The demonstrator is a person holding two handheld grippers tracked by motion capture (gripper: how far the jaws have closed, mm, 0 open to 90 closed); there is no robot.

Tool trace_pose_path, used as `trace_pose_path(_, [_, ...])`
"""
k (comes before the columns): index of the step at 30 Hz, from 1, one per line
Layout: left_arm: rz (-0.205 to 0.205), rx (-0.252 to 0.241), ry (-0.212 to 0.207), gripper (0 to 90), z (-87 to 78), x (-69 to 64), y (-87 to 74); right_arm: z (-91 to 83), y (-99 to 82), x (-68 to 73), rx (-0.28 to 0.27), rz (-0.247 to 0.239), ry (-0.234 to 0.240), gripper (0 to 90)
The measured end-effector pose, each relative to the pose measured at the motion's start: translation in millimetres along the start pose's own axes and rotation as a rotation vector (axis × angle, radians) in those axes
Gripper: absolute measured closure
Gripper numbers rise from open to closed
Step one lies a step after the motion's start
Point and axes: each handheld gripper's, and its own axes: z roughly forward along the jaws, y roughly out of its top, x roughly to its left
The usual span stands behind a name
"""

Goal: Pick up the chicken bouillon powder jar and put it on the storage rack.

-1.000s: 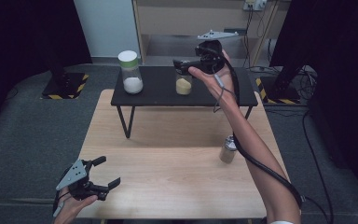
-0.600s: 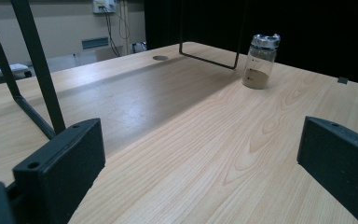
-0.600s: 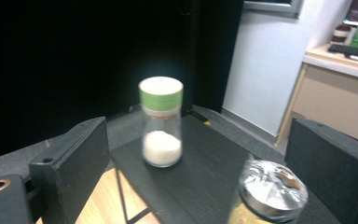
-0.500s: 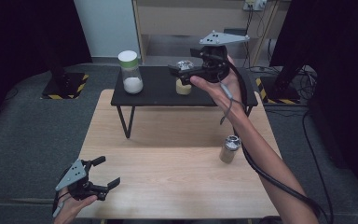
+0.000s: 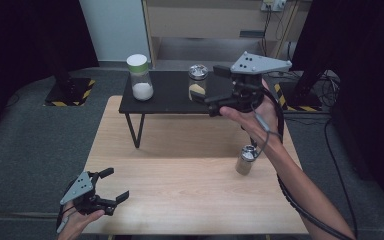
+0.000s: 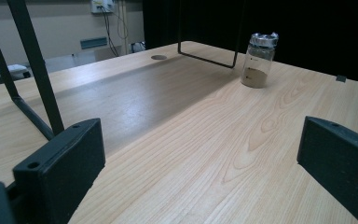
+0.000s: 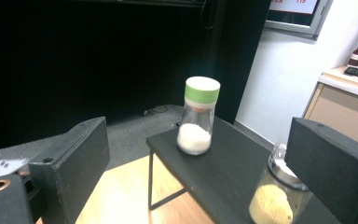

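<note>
On the black raised shelf (image 5: pixel 170 102) stand two jars: a green-lidded jar of white powder (image 5: pixel 141 77) (image 7: pixel 196 116) and a silver-lidded jar of yellow powder (image 5: pixel 197 82) (image 7: pixel 272 198). My right gripper (image 5: pixel 203 102) (image 7: pixel 196 168) hovers open just in front of the yellow jar, pointing left, with nothing between its jaws. A third silver-lidded jar with tan powder (image 5: pixel 246 159) (image 6: pixel 258 60) stands on the wooden table (image 5: pixel 180 200). Held low at the table's near left corner, my left gripper (image 5: pixel 114 185) (image 6: pixel 200 163) is open and empty.
The shelf's thin black legs (image 5: pixel 134 130) (image 6: pixel 37 79) stand on the table's far half. A wooden cabinet (image 5: pixel 205 25) rises behind the table. Dark curtains flank both sides, and cables (image 5: pixel 330 90) lie on the floor at right.
My right gripper has drawn back from beside the yellow jar toward the near side, still open. The yellow jar stays on the shelf. The left gripper has not moved.
</note>
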Motion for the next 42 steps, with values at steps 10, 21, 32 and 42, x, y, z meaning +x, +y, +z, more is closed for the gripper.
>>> trace_pose_path(10, [0.002, 0.004, -0.001, 0.0, 0.2, -0.1, 0.5, -41.3, -24.6, 15.7, -0.008, -0.013, -0.006, 7.0])
trace_pose_path(21, [0.0, 0.005, -0.001, 0.0, 0.5, -0.2, 0.5, -68.3, -58.4, 31.3, -0.004, -0.006, -0.003, 7.0])
trace_pose_path(32, [0.002, 0.008, -0.001, 0.0, 0.3, -0.3, 1.0, -84.3, -99.8, 33.6, 0.027, 0.035, -0.03, 5.9])
trace_pose_path(42, [0.003, 0.013, -0.003, 0.0, 0.7, -0.6, 1.6, -99.8, -133.9, 31.1, 0.043, 0.085, -0.065, 5.7])
